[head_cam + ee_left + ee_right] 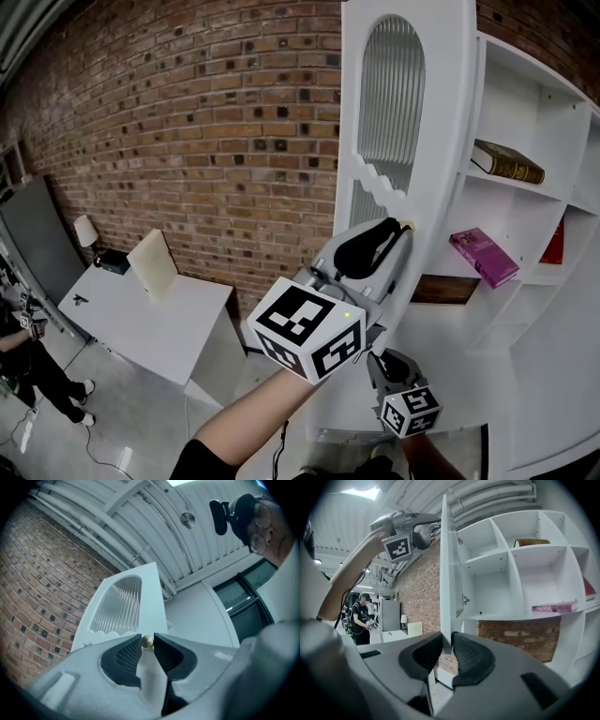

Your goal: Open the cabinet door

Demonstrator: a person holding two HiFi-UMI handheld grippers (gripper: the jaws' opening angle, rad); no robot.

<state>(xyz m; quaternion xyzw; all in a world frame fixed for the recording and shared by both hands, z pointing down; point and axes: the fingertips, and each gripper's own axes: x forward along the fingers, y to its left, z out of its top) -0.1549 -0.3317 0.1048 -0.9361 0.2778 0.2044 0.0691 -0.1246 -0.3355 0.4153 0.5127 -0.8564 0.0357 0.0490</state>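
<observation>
We hold the left gripper (396, 234) nearly closed, its pads pinching the small brass knob (147, 641) so the door (450, 112) can be swung by it. Lower down, the right gripper (446, 644) is narrowed onto the door's free edge, probably to steady it. The door stands well open, edge-on ahead of the right gripper with the shelves (520, 616) to its right. Its foot is cut off below the jaws, and the head view barely shows the right jaws.

Left gripper (401, 234): raised on bare outstretched forearm (248, 422), tilted upward, jaws closed on small round brass knob (147, 641). Right gripper (446, 651): lower, held about level, jaws pinching the edge of white cabinet door (446, 573) between them.
</observation>
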